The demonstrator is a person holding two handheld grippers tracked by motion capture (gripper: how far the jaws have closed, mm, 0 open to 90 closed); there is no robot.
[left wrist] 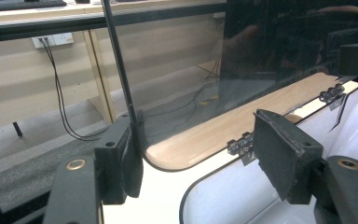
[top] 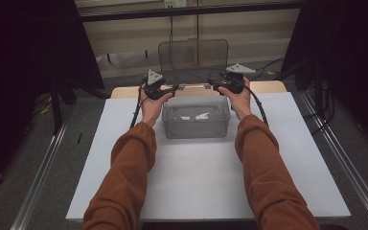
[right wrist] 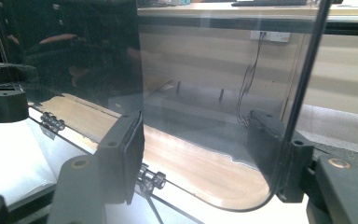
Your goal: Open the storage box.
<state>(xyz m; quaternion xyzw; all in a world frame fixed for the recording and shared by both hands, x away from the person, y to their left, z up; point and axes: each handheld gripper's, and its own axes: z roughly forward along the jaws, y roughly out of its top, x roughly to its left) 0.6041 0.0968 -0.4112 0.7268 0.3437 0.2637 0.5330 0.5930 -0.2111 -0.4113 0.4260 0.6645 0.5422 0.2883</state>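
Upright, the clear lid (top: 193,61) stood hinged at the back of the clear box (top: 196,117) on the white table (top: 287,158). Left gripper (top: 168,89) and right gripper (top: 215,86) sat at its lower corners, jaws partly apart, the lid's edge between them, pads seemingly not pressing.

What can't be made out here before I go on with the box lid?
- What lies in the clear box: pale bits, too small in the high view.
- Whether the left gripper or right gripper pads touch the raised lid: its edge runs close by one jaw in each gripper view.
- Hinges: blurred.
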